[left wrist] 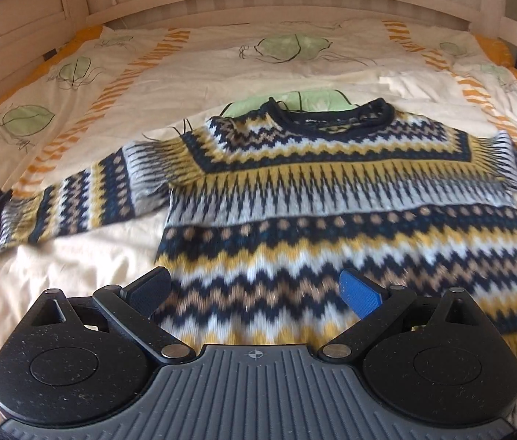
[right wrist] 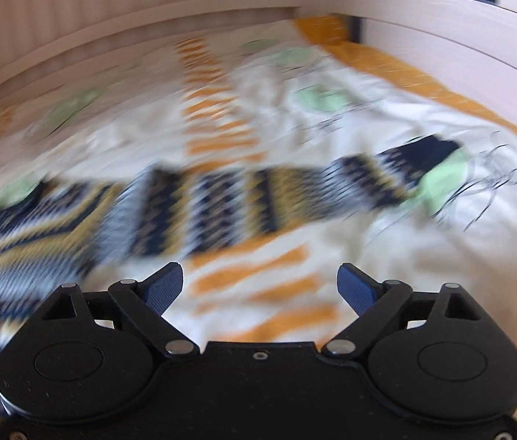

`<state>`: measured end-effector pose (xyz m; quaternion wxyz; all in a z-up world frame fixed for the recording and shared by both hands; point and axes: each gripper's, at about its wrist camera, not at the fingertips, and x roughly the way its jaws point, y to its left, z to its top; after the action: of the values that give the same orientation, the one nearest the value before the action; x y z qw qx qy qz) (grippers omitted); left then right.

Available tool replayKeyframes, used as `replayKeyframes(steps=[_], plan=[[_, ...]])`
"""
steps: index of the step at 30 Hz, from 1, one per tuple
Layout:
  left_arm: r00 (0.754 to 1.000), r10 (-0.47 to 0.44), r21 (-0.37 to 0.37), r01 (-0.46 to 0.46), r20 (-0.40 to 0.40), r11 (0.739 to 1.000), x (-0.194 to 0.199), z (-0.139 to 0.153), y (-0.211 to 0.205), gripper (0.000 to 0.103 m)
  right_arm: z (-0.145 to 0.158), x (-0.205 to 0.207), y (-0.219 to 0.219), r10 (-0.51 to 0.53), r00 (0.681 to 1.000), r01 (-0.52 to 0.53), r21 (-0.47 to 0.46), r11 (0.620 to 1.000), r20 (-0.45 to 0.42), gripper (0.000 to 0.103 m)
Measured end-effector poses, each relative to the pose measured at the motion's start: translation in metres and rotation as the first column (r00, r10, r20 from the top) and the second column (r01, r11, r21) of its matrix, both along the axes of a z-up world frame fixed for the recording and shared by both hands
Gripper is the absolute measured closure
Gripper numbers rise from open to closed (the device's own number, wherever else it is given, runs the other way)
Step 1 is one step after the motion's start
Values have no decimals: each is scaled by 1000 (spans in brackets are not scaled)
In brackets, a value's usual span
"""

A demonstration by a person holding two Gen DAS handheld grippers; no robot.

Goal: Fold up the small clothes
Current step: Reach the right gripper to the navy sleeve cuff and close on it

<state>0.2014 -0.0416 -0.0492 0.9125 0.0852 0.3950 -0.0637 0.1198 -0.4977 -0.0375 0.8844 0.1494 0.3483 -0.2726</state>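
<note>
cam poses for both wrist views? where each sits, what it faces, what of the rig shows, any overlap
Left wrist: sits behind the open left gripper, low over the hem of the sweater, facing up the bedsheet toward the headboard; only its fingers show.
Right wrist: sits behind the open right gripper, over bare sheet, facing the sweater's right sleeve; blurred; only its fingers show.
Shared: sweater, bedsheet, wooden bed frame. Neither gripper shows in the other's view.

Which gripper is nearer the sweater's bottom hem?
Left. The left gripper hovers open over the hem of the sweater. The right gripper is open above the bedsheet, off beside the sleeve.
</note>
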Motion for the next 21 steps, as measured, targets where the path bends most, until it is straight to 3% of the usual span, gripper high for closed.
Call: replayKeyframes(steps=[5,10,18,21], plan=[[999,-8,14,9,-39,1000,21,-18,-3,3,-8,11,-65,-149,989,149,-10,989,-8,12],[995,-18,34,22,-103,999,31,-44,-3,2,-20,12,-108,-259,966,259,42,965,-11,25],[996,-40,13,41,-81,999,33,-52,1,1,-36,19,-139,-295,955,288,120,950,38,31],[995,-50,8,50,-81,999,33,-52,1,1,-39,23,-147,-304,952,295,127,947,50,39]])
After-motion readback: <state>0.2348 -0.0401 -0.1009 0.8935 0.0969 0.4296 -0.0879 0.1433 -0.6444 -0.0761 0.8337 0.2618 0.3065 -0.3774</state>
